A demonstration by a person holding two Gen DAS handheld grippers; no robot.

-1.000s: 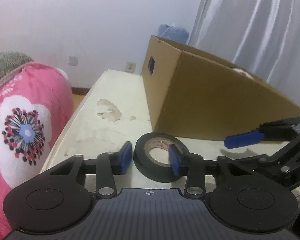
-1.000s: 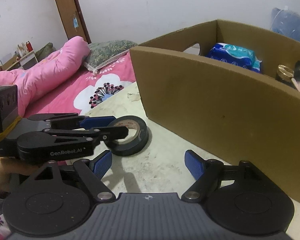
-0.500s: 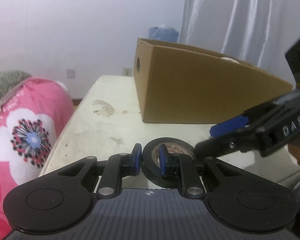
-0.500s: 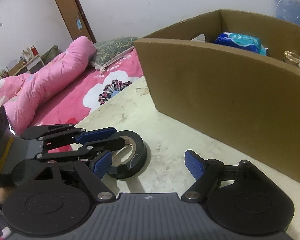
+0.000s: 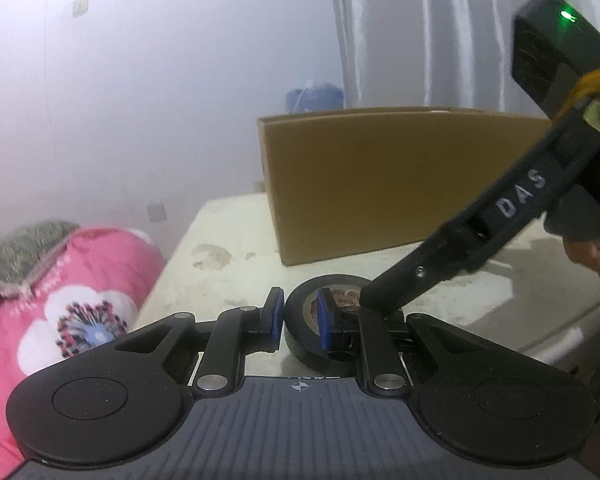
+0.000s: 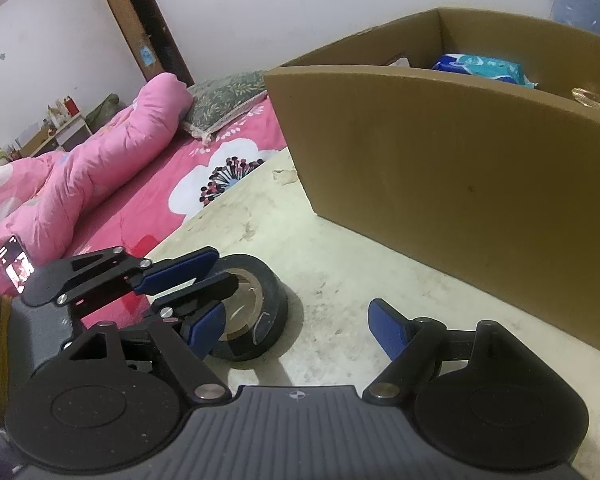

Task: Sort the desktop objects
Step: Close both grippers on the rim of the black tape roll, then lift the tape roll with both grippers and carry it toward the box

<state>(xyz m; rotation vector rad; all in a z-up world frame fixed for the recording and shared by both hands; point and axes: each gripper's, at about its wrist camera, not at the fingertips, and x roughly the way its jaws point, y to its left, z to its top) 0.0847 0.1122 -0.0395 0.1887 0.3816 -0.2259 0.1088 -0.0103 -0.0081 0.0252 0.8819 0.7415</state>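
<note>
A black tape roll (image 5: 328, 320) with a brown printed core lies flat on the stained pale table (image 5: 236, 276), near its edge, one wall of its ring pinched between two blue pads (image 5: 324, 322). Well apart from it stands an open cardboard box (image 6: 452, 168), which holds a blue-and-white packet (image 6: 482, 66) and other small items too hidden to identify.

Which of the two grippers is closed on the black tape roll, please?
The left gripper: its fingers pinch the black tape roll's wall, while the right gripper stands open, empty.
</note>
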